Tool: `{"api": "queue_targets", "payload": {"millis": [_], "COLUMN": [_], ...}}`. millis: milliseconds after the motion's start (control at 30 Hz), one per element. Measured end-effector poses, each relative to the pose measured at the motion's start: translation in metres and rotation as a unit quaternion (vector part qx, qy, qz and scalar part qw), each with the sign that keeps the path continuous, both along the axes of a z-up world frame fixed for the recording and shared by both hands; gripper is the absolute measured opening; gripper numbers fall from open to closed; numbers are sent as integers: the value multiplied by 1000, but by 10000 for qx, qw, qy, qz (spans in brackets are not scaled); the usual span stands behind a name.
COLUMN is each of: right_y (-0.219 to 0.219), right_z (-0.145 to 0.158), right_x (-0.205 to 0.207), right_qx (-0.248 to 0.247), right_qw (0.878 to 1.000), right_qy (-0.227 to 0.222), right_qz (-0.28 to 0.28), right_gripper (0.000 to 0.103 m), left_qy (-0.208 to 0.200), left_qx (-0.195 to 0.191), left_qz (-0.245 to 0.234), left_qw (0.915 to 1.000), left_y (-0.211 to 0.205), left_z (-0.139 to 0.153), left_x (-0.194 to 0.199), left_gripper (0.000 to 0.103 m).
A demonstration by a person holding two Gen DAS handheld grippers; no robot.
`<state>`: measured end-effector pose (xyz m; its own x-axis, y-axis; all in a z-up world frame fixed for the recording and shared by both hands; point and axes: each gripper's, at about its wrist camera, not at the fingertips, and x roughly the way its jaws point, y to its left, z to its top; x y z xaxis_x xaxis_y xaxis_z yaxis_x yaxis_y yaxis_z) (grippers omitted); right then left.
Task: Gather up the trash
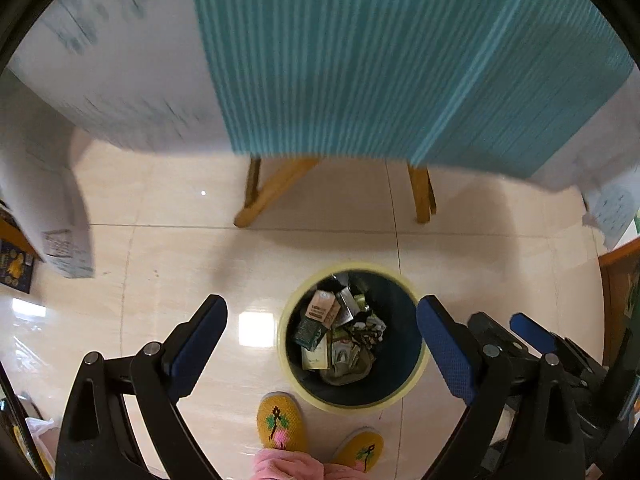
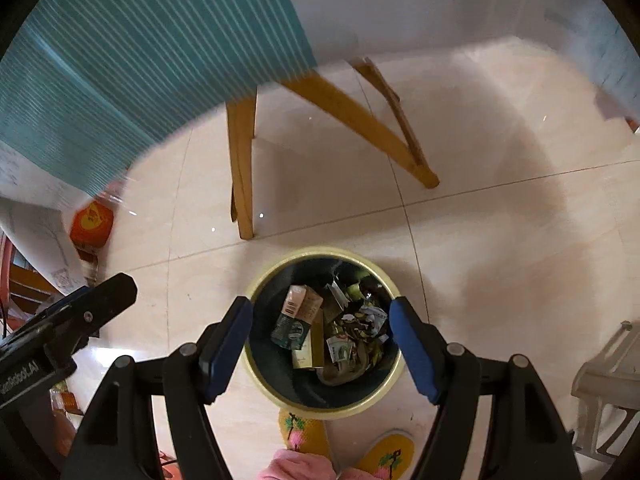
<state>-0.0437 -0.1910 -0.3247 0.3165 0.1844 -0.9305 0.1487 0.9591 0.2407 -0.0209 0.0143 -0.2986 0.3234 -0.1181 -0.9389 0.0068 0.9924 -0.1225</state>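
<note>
- Plainly, both tongs stand wide apart with nothing between their blue pads: the left tongs point(image 1: 322, 346) and the right tongs point(image 2: 320, 350) hang empty, pointing steeply down at the floor.
- Directly below and between the right tongs' pads sits the bin point(image 2: 256, 376), round with a pale yellow rim; from the left tongs it lies below and toward their right pad.
- Inside the bin lies the trash point(image 2: 324, 336): small cartons, crumpled wrappers and scraps, piled on the bottom, well under the rim.
- Judging by empty tongs over a loaded bin, the drop for this round looks done; nothing hangs from either pad.
- Just behind the bin, on the near side of the tongs, a person's yellow slippers point(image 1: 280, 424) stand on the tile floor point(image 1: 160, 248).
- Beyond the bin stand the wooden legs point(image 2: 242, 168) of a desk under a teal striped cloth point(image 1: 360, 60); its top is out of sight, so I cannot tell whether more trash waits there.
- No loose trash shows on the floor near the bin.
</note>
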Motion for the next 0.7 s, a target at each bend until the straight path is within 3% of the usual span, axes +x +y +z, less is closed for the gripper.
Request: {"api": "queue_targets", "payload": {"millis": [700], "right_y": [0], "right_z": [213], "right_x": [-2], "right_qx": [-275], "right_qw": [9984], "right_qy": [-479], "right_qz": [91], "right_gripper": [76], "left_qy": [-452], "left_qx": [269], "left_qz": [364], "left_qw": [9980], "left_y": [23], "left_z": [200], "left_x": [-12], "left_gripper": [95]}}
